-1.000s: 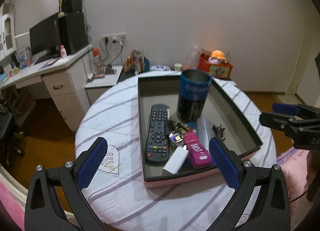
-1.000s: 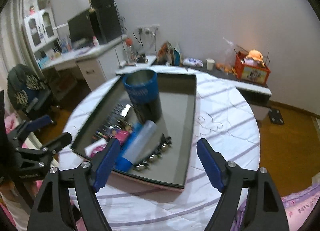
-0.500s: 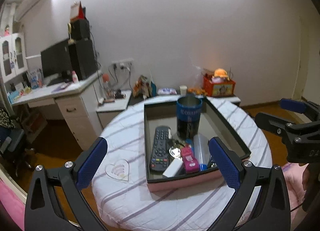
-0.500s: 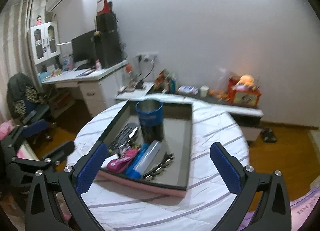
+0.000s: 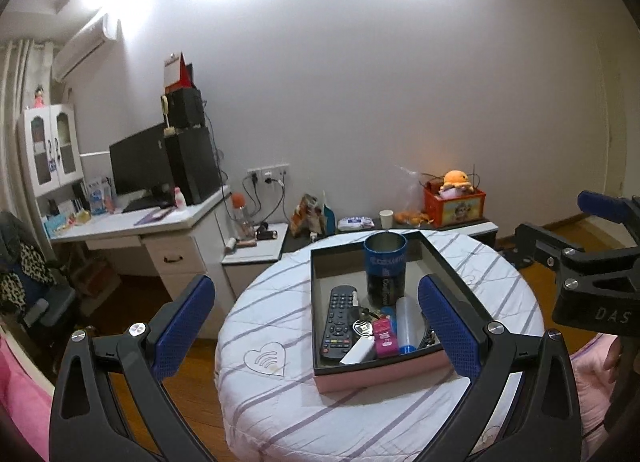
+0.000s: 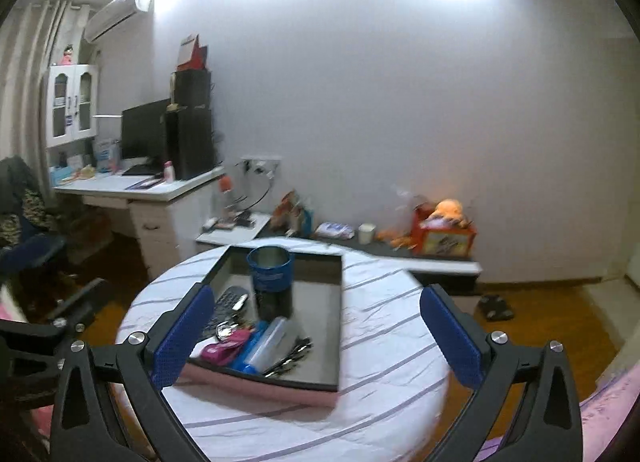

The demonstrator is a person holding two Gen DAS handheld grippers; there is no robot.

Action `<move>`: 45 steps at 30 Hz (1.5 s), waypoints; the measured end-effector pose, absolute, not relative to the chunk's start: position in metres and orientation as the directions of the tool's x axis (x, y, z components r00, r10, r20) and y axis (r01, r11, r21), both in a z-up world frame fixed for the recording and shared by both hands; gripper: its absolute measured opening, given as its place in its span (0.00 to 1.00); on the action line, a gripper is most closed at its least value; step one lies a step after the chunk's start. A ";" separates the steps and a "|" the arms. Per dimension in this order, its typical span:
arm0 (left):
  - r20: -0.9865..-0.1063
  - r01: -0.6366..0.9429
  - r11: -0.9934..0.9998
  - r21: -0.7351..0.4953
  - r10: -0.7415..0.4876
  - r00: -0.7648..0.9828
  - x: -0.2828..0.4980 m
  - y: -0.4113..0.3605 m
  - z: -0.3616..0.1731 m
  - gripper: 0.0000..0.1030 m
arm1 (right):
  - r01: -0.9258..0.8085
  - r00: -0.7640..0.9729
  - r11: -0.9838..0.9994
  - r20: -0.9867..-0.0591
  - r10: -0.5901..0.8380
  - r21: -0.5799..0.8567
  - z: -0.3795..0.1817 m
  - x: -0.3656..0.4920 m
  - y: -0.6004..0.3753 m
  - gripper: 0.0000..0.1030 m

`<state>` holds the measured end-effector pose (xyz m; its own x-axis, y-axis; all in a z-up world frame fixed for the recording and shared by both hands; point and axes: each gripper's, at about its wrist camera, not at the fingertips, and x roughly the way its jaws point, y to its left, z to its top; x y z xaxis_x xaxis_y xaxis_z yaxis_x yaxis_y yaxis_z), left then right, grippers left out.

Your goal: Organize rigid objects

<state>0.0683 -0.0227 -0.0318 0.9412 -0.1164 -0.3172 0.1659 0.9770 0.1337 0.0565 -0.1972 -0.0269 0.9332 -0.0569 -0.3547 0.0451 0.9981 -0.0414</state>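
Lying lengthwise in the tray (image 5: 436, 360), remote (image 5: 338, 322) points away; both claws (image 5: 316, 328) (image 6: 316, 336) gape empty.

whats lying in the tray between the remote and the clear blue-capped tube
In the left wrist view, a bunch of keys, a white stick-shaped item and a pink case lie between the remote and the tube.

My round table (image 5: 280, 302), draped in a white cloth with purple stripes, carries a pink-sided tray (image 5: 380, 376) toward its right edge, reaching nearly to the far edge.
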 end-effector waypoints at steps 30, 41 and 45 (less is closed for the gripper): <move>-0.221 0.109 0.992 0.070 -0.091 0.971 0.034 -0.001 -0.016 1.00 | -0.015 0.946 1.000 -0.323 0.005 -0.026 -0.015 0.029 -0.176 1.00; -0.221 0.118 0.991 0.065 -0.101 0.970 0.032 0.001 -0.018 1.00 | -0.011 0.946 1.000 -0.324 0.002 -0.028 -0.015 0.026 -0.175 1.00; -0.220 0.117 0.991 0.065 -0.100 0.970 0.032 0.001 -0.017 1.00 | -0.006 0.947 1.000 -0.323 -0.002 -0.026 -0.015 0.026 -0.175 1.00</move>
